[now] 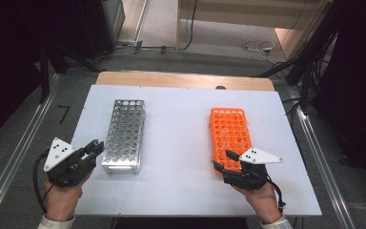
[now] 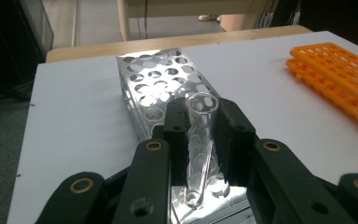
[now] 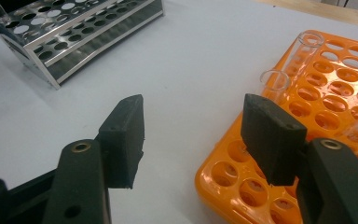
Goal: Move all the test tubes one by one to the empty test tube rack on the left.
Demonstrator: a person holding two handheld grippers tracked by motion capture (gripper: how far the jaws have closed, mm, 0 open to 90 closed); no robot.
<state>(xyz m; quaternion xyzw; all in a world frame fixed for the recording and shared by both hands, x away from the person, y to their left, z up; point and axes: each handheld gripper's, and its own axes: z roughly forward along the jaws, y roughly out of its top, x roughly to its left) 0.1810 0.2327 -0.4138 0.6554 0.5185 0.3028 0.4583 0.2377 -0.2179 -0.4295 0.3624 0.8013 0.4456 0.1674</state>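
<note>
A clear glass test tube (image 2: pixel 199 140) stands upright between the black jaws of my left gripper (image 2: pixel 200 123), which is shut on it. That gripper (image 1: pixel 94 147) hovers just left of the near end of a shiny metal tube rack (image 1: pixel 124 133), whose holes (image 2: pixel 161 77) look empty. My right gripper (image 1: pixel 223 160) sits at the near left corner of an orange plastic rack (image 1: pixel 231 136). Its jaws (image 3: pixel 196 135) are open with nothing between them, one pad over the white table and one over the orange rack (image 3: pixel 335 98). Two clear tubes (image 3: pixel 279 84) stand in that rack just beyond the pads.
Both racks lie lengthwise on a white board (image 1: pixel 181 124) that covers a wooden table (image 1: pixel 186 79). The metal rack (image 3: pixel 70 32) is at the far left in the right gripper view. Metal rails, cables and dark equipment surround the table on the floor.
</note>
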